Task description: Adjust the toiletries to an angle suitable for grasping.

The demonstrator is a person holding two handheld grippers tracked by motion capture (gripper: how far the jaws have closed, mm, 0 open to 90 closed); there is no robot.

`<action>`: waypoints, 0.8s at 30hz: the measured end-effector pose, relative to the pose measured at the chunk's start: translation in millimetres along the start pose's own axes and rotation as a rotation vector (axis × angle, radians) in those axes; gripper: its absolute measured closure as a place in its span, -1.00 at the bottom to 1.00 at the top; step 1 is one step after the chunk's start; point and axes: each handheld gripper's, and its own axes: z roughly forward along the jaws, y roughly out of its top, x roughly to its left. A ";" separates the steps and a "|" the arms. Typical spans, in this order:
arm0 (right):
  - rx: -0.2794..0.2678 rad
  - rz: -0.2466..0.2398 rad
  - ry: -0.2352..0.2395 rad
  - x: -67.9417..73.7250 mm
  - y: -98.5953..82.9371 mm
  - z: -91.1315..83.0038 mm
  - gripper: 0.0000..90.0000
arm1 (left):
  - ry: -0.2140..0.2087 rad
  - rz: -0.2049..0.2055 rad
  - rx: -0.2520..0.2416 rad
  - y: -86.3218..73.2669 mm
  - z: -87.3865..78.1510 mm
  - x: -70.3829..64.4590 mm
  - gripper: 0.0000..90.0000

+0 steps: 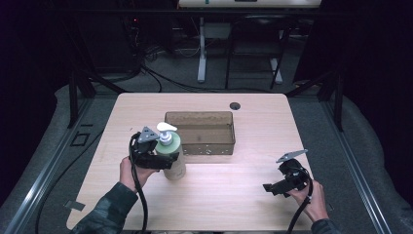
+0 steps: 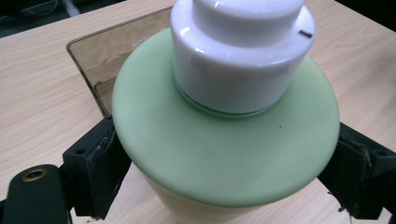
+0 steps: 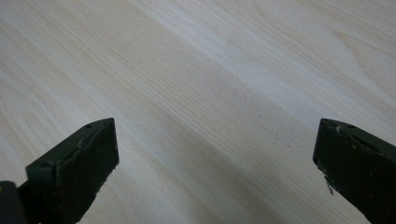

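A pump bottle (image 1: 175, 168) with a pale green shoulder, a white pump head and a cream body stands upright on the wooden table (image 1: 234, 195), just in front of the left end of a brown see-through tray (image 1: 199, 115). My left gripper (image 1: 167, 161) is shut on the bottle from the left side. In the left gripper view the bottle (image 2: 224, 154) sits between both black jaws, which press its sides below the green shoulder. My right gripper (image 1: 269, 187) is held low over the table at the front right. Its jaws stand wide apart, open (image 3: 215, 154), over bare wood.
The tray (image 2: 91, 51) lies in the middle of the table, behind the bottle. A small dark cable hole (image 1: 235, 105) sits near the table's far edge. Cables trail from both grippers toward the front edge. Desk legs and floor cables lie beyond the table.
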 end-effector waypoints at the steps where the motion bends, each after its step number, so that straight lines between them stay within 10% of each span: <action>1: 0.005 -0.006 -0.001 0.4 0.4 -0.3 -1.00 | -0.008 0.006 0.002 0.1 0.3 0.0 -0.77; 24: -0.031 -0.018 -0.046 0.1 3.9 -10.3 -0.74 | -0.137 0.092 -0.044 33.4 -27.9 13.2 -1.00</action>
